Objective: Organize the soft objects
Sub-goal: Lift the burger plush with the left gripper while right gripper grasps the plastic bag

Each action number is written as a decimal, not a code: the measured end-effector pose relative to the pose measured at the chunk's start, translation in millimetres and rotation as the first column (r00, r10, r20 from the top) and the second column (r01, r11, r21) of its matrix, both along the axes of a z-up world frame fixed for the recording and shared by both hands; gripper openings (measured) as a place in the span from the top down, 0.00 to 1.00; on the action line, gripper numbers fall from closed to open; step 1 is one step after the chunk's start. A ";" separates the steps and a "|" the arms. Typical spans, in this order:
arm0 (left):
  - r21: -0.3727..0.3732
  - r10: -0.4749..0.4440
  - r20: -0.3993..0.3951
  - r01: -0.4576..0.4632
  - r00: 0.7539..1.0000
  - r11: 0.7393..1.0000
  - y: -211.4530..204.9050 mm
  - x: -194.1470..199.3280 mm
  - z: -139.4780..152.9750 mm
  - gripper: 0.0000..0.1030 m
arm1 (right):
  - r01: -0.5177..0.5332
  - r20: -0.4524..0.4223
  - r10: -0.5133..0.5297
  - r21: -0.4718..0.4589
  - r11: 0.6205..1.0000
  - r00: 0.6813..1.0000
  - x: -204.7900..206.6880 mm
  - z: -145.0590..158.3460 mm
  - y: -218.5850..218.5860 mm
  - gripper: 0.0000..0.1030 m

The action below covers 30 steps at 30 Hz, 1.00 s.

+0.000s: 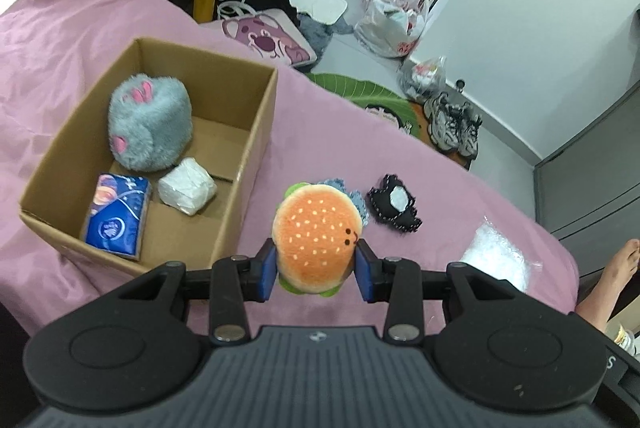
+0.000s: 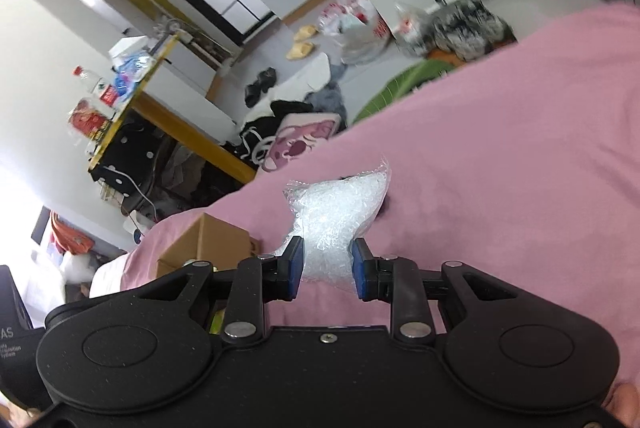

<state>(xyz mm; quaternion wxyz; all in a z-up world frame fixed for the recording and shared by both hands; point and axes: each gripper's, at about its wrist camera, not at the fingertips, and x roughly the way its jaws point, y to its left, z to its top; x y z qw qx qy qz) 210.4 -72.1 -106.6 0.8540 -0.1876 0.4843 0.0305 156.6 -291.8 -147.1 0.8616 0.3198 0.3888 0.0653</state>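
2 grasps at once: my left gripper [image 1: 316, 270] clenches the burger plush [image 1: 317, 238] beside the cardboard box [image 1: 256, 147]; my right gripper [image 2: 327, 270] pinches a bubble-wrap bag [image 2: 340, 211] on the bed [image 2: 500, 147]. Next, I judge, both go into the box.

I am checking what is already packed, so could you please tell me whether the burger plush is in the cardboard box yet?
Not yet: the burger plush sits clamped in the left hand-held gripper, outside the cardboard box.
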 end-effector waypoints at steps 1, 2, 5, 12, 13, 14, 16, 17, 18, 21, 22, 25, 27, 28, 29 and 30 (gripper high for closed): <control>0.002 0.000 0.009 0.000 1.000 1.000 1.0 -1.8 4.1 0.62 | -0.005 0.013 0.005 -0.006 1.000 1.000 -1.6 5.0 2.0 0.75; 0.003 -0.001 0.016 0.001 1.000 1.000 2.0 -3.6 7.4 0.62 | -0.011 0.026 0.011 -0.012 1.000 1.000 -3.0 9.6 3.9 0.75; 0.000 0.001 0.037 -0.001 0.999 1.000 6.7 -9.1 18.5 0.62 | -0.023 0.054 0.024 -0.022 0.999 0.998 -5.6 21.5 7.4 0.75; -0.005 0.015 0.077 -0.015 0.997 1.000 21.8 -20.3 38.0 0.62 | -0.039 0.090 0.042 -0.027 0.999 0.995 -10.2 36.5 14.5 0.75; -0.006 0.017 0.081 -0.016 0.997 1.000 23.8 -21.6 40.0 0.62 | -0.038 0.094 0.040 -0.022 0.999 0.995 -10.9 38.5 15.4 0.75; -0.007 0.018 0.084 -0.017 0.996 1.000 25.8 -22.8 41.9 0.62 | -0.037 0.100 0.039 -0.021 0.999 0.994 -11.0 41.1 16.6 0.75; -0.008 0.023 0.090 -0.022 0.996 1.000 31.3 -25.0 45.5 0.62 | -0.038 0.114 0.041 -0.026 0.999 0.993 -12.8 47.2 19.8 0.75; -0.008 0.026 0.093 -0.025 0.995 1.000 33.9 -26.3 47.0 0.62 | -0.041 0.123 0.044 -0.026 0.999 0.991 -14.8 49.7 22.3 0.75; -0.009 0.029 0.096 -0.028 0.995 1.000 37.6 -27.4 48.8 0.62 | -0.047 0.134 0.050 -0.027 0.999 0.990 -15.6 53.2 24.7 0.75; -0.006 0.031 0.105 -0.030 0.994 1.000 45.2 -30.3 53.5 0.62 | -0.066 0.157 0.071 -0.039 0.997 0.985 -17.6 61.9 31.9 0.75; -0.004 0.030 0.108 -0.030 0.994 1.000 47.0 -31.8 55.4 0.62 | -0.071 0.161 0.078 -0.047 0.996 0.984 -18.2 64.3 34.9 0.75; -0.001 0.031 0.116 -0.031 0.993 1.000 54.5 -35.3 59.9 0.62 | -0.093 0.167 0.103 -0.066 0.994 0.981 -20.0 68.7 42.9 0.75; -0.001 0.036 0.119 -0.036 0.992 0.999 59.9 -37.1 61.9 0.62 | -0.104 0.170 0.116 -0.073 0.992 0.979 -22.0 71.3 47.6 0.75; 0.000 0.038 0.121 -0.038 0.992 0.999 62.5 -37.9 62.8 0.62 | -0.110 0.173 0.122 -0.076 0.991 0.977 -22.5 72.7 50.2 0.75; 0.000 0.041 0.122 -0.041 0.992 0.999 65.2 -38.7 63.9 0.62 | -0.115 0.175 0.128 -0.078 0.990 0.976 -23.7 74.6 53.1 0.75; 0.001 0.043 0.123 -0.043 0.991 0.999 67.3 -39.4 64.5 0.62 | -0.119 0.177 0.132 -0.080 0.990 0.975 -24.4 75.9 55.9 0.75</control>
